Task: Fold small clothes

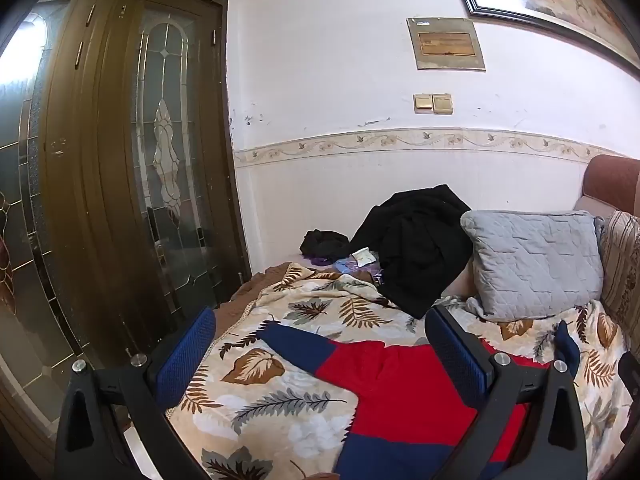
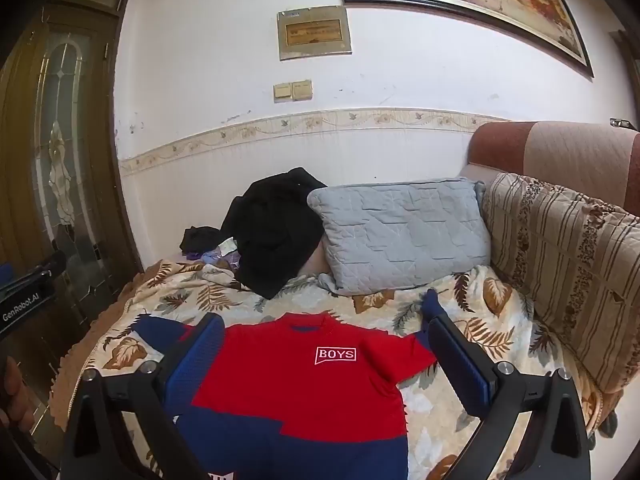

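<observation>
On the far left stands a brown door with leaded glass. The left gripper hangs over the bed with its jaws spread wide and nothing between its blue pads. Below it a red and blue shirt lies flat on the leaf-print blanket, collar toward the wall, "BOYS" on its chest. The right gripper hovers above the shirt, also fully released. Behind, a black garment is heaped beside a grey pillow, then a striped cushion at the right.
</observation>
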A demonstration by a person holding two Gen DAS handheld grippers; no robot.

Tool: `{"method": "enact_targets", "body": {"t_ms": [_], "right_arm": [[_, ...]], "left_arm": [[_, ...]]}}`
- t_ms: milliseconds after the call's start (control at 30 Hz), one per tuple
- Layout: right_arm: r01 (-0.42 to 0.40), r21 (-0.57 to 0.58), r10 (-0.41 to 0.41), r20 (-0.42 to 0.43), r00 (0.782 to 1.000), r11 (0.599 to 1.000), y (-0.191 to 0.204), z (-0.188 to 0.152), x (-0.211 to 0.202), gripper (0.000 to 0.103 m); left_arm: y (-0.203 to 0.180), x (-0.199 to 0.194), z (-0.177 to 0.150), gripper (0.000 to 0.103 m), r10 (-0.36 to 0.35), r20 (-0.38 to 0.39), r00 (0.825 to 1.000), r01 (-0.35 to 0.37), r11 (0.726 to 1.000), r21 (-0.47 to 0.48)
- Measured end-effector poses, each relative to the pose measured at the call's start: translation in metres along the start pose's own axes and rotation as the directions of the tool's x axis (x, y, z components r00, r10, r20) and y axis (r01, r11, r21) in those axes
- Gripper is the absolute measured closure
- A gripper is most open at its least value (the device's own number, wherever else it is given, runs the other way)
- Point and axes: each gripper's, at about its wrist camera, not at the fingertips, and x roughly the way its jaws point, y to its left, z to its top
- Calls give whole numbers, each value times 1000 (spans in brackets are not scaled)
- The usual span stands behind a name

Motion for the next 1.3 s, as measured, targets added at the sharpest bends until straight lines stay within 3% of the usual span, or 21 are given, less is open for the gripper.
{"method": "enact_targets", "body": {"t_ms": [267, 433, 833, 1167, 1300], "right_arm": [[11, -5, -11, -30, 999, 1000, 0, 0, 4, 0], [11, -7, -11, 0, 1000, 1000, -1, -2, 6, 0], [50, -33, -52, -71, 996, 998, 6, -1, 11, 0], [50, -26, -52, -70, 996, 998, 6, 0, 14, 0], [45, -27, -47, -60, 997, 999, 7, -1, 17, 0]], "left_arm": [[-7, 1, 0, 0, 1, -2, 1000, -1, 1000, 1], [-13, -4, -4, 0, 0, -5, 1000, 0, 1000, 3], [-15, 1, -5, 0, -20, -15, 1000, 21, 999, 40], [-19, 1, -5, 0, -23, 60, 998, 20, 999, 38], [-19, 2, -4, 0, -26, 43, 999, 25, 999, 39]]}}
